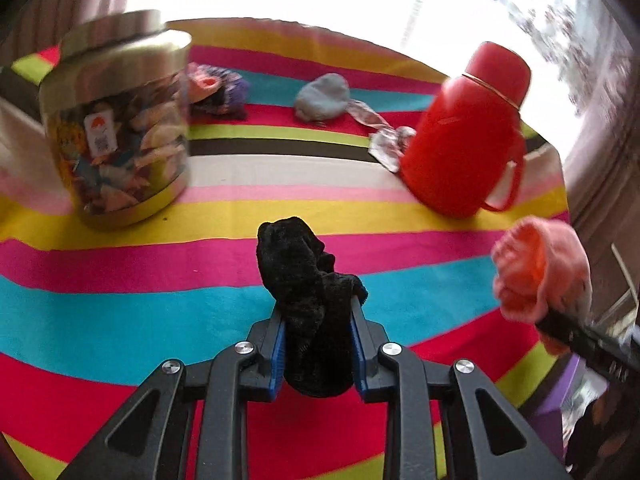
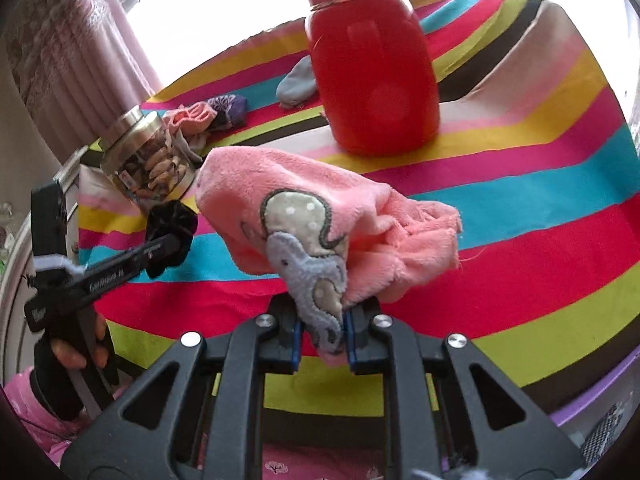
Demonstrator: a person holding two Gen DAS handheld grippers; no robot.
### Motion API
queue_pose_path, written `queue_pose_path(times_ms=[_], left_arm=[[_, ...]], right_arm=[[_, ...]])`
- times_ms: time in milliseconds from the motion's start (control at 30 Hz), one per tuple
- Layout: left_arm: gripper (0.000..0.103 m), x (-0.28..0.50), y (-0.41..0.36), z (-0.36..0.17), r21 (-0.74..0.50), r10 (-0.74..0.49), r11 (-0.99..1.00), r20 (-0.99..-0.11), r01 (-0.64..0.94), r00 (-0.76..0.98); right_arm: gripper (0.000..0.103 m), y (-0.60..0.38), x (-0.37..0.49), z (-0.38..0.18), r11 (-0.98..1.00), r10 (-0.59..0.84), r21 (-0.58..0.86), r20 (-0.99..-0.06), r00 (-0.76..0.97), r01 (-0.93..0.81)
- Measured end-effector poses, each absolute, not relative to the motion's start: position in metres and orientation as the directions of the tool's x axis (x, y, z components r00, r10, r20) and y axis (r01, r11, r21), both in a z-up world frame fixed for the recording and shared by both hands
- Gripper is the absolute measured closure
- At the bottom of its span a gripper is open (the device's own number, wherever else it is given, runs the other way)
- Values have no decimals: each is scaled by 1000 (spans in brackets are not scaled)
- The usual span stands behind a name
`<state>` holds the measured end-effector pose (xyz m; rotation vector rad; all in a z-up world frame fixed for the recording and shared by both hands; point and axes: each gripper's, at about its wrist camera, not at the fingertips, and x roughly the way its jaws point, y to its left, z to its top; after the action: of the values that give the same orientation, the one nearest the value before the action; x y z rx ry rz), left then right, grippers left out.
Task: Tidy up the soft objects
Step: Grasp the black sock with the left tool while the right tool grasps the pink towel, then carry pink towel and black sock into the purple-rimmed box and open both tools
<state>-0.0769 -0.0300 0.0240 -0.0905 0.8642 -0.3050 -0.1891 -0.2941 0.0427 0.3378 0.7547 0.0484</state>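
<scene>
Two hand-held tongs each gripped a soft item above a striped counter.

The left tongs [image 1: 318,344] were clenched on a black sock [image 1: 308,300], which stood bunched up between the blue pads, lifted off the striped cloth [image 1: 120,320] covering the counter. The right tongs [image 2: 322,340] were clenched on a pink towel [image 2: 320,216] with a grey elephant patch, its loose folds hanging ahead of the pads. Beyond the left tongs and to their left stood a glass jar [image 1: 120,132] with a metal lid; beyond and to their right stood a red flask [image 1: 468,136]. Farther back on the cloth lay a pale blue sock [image 1: 322,96] and a small heap of pink and purple socks [image 1: 218,90], well apart from both tongs. A hand [image 2: 76,354] held the left tongs' handle.
</scene>
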Motion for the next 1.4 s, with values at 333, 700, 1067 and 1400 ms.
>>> queue_pose_path(times_ms=[333,700,1067,1400], left_arm=[[75,-109,-80,48,-75,-311,924,-717,375,624],[75,-135,-117,67,-22,-363,872,-699,489,616],[75,-178,-159,81,22,-464,760,-682,650,565],[75,-244,-243,90,60,-621,423,-707,904,337]], right_arm=[[82,-321,-216,67,939,121,327,-611,782,111],[82,-353,-255,64,925,59,330,-615,787,188],[82,-373,-293,55,934,10,277,-652,758,226],[82,-404,-354,56,951,-191,23,-741,644,309]])
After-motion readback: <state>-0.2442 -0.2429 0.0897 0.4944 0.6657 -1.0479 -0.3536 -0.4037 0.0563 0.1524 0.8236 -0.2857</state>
